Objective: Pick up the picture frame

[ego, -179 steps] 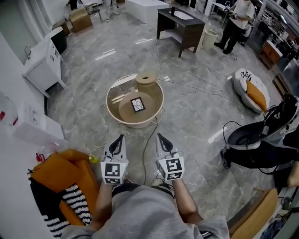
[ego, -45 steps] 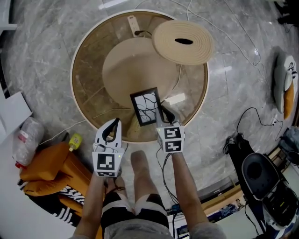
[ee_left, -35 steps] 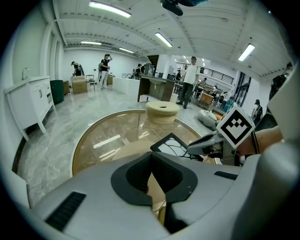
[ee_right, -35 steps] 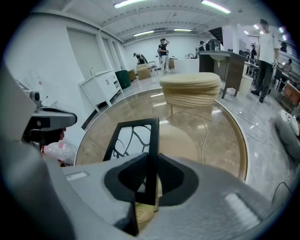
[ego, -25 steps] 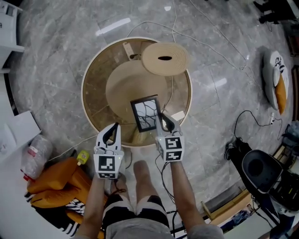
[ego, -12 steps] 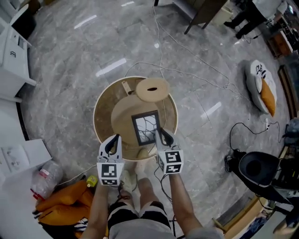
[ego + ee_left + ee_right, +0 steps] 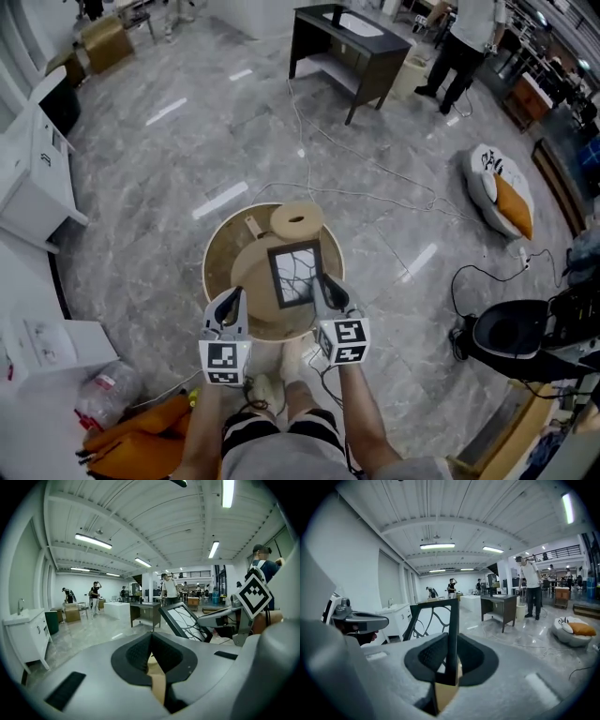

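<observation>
The picture frame (image 7: 293, 275), black-edged with a white pane and dark branching lines, hangs in the air above the round tan table (image 7: 216, 274). My right gripper (image 7: 325, 285) is shut on the frame's right edge. In the right gripper view the black edge (image 7: 452, 630) stands upright between the pads of my right gripper (image 7: 452, 644). My left gripper (image 7: 230, 306) is beside the frame on its left, apart from it, jaws together and empty. In the left gripper view the frame (image 7: 183, 619) shows tilted at the right, beyond my left gripper (image 7: 151, 638).
A coiled straw disc (image 7: 297, 220) lies on the table's far side. Cables run over the grey marble floor. A dark desk (image 7: 349, 45) and a standing person (image 7: 464, 37) are far back, a white cabinet (image 7: 37, 159) left, a black chair (image 7: 514, 330) right, an orange bag (image 7: 141, 445) near my feet.
Both grippers have risen well above the table, the right one carrying the frame up with it. The table now looks smaller and farther below.
</observation>
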Available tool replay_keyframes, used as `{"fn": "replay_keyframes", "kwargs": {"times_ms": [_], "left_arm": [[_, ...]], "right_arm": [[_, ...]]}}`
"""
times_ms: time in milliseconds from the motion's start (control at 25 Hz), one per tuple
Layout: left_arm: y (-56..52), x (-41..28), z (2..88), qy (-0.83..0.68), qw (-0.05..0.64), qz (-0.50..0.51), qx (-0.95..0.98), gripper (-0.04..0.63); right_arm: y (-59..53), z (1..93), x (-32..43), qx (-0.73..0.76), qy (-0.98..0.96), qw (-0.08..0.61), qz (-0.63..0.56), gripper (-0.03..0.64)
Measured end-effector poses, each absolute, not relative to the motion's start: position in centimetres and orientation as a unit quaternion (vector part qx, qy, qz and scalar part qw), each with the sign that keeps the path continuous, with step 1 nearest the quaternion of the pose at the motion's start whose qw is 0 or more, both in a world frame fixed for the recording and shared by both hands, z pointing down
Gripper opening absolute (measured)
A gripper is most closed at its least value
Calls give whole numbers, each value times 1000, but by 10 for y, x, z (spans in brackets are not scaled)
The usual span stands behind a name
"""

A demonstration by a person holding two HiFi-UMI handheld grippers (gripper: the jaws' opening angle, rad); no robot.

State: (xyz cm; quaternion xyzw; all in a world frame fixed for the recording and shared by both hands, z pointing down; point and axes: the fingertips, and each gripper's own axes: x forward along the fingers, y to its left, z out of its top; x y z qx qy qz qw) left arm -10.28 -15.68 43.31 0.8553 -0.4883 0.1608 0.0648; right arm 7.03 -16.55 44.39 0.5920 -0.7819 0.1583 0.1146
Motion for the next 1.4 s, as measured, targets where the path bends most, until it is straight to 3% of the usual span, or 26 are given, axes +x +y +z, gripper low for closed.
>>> {"fn": "replay_keyframes", "kwargs": {"times_ms": [520, 1400], "left_arm": [[-56, -127, 335, -465, 12, 123, 877, 17], [73, -187, 324, -464, -4, 129, 876, 17]], "right_arm": [[-45, 334, 49, 632, -766, 68, 94, 63], [118, 314, 41, 673, -734, 51, 79, 63]]}}
